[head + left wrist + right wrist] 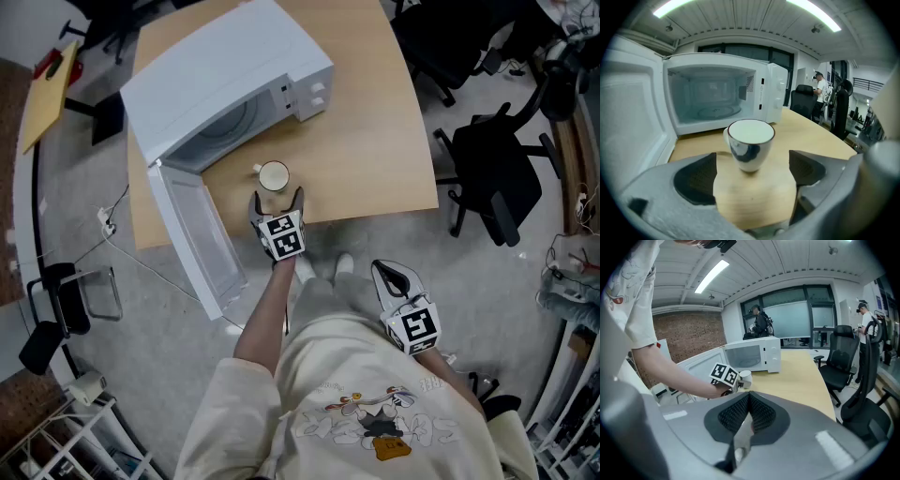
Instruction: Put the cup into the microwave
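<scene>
A white cup [274, 176] [750, 143] [745, 378] stands upright on the wooden table [375, 141], just in front of the white microwave [220, 80] [722, 91] [752, 355], whose door [192, 239] hangs wide open. My left gripper [277, 199] [752, 171] is open at the table's near edge; the cup stands just beyond its fingertips and no pad touches it. My right gripper [389, 275] [749, 404] is shut and empty, held off the table over the floor near the person's right side.
Black office chairs [492, 173] stand on the floor right of the table. The open microwave door juts past the table's near-left edge. People stand in the far background of the gripper views. A cable [122, 248] runs over the floor at the left.
</scene>
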Motion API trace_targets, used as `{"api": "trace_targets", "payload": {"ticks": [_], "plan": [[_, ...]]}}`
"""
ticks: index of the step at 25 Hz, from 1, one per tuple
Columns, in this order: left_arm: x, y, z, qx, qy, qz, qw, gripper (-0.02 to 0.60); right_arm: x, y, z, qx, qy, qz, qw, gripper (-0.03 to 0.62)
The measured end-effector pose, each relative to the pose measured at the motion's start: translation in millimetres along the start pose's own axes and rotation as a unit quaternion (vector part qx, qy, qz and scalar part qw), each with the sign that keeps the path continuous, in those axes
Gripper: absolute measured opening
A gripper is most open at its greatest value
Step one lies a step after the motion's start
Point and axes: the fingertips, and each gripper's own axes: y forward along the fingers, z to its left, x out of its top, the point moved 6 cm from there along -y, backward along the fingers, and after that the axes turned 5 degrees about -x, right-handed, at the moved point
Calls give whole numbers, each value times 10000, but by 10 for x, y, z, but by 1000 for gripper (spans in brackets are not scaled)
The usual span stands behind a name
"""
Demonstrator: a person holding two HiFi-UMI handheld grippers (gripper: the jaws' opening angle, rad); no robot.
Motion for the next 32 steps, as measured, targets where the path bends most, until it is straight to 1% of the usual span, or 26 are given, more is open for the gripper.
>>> {"api": "trace_targets", "payload": {"ticks": [1,2,4,5,7,8,12,16,18,21,22,23,24,26,28,30,32], "plan": [[-45,-214,-67,-91,-56,48,9999,468,-5,-3,28,27,4,12,10000,5],[-86,-426,-131,-175,-94,87,9998,386,-7,-3,57,56,7,21,10000,5],[-140,-846,-231,-296,-97,114,9994,264,10,18,124,121,11,10,9999,5],[-150,-1043,-259,-318,-81,94,9994,174,29,43,160,164,9,-15,9999,5],[-157,-1354,-285,-320,-104,40,9994,14,78,111,224,267,-24,-94,9996,5],[-163,-1457,-297,-346,-153,41,9993,3,98,144,246,315,-54,-124,9994,5],[-158,-1759,-394,-478,-253,155,9984,5,95,238,285,406,-172,-153,9989,5],[-84,-1955,-560,-734,-229,98,9970,5,97,298,270,403,-236,-159,9988,5],[-92,-1941,-538,-706,-225,101,9972,5,113,304,288,431,-246,-183,9986,5],[-103,-1865,-470,-590,-298,51,9978,5,124,300,323,635,-96,-224,9977,6],[-98,-1828,-470,-609,-333,17,9976,35,126,289,330,709,-38,-232,9972,18],[-88,-1789,-480,-642,-367,-13,9973,137,127,268,332,756,-23,-240,9968,97],[-73,-1750,-491,-654,-381,-35,9971,211,132,239,328,768,-53,-256,9967,121],[-20,-1684,-516,-603,-338,-83,9976,259,150,177,296,736,-170,-306,9967,117],[38,-1642,-559,-548,-324,-168,9978,279,138,114,233,725,-211,-338,9966,117],[77,-1612,-610,-484,-344,-300,9978,314,97,44,171,774,-176,-344,9962,117],[113,-1527,-624,-423,-393,-413,9975,372,84,14,134,847,-123,-360,9957,117]]}}
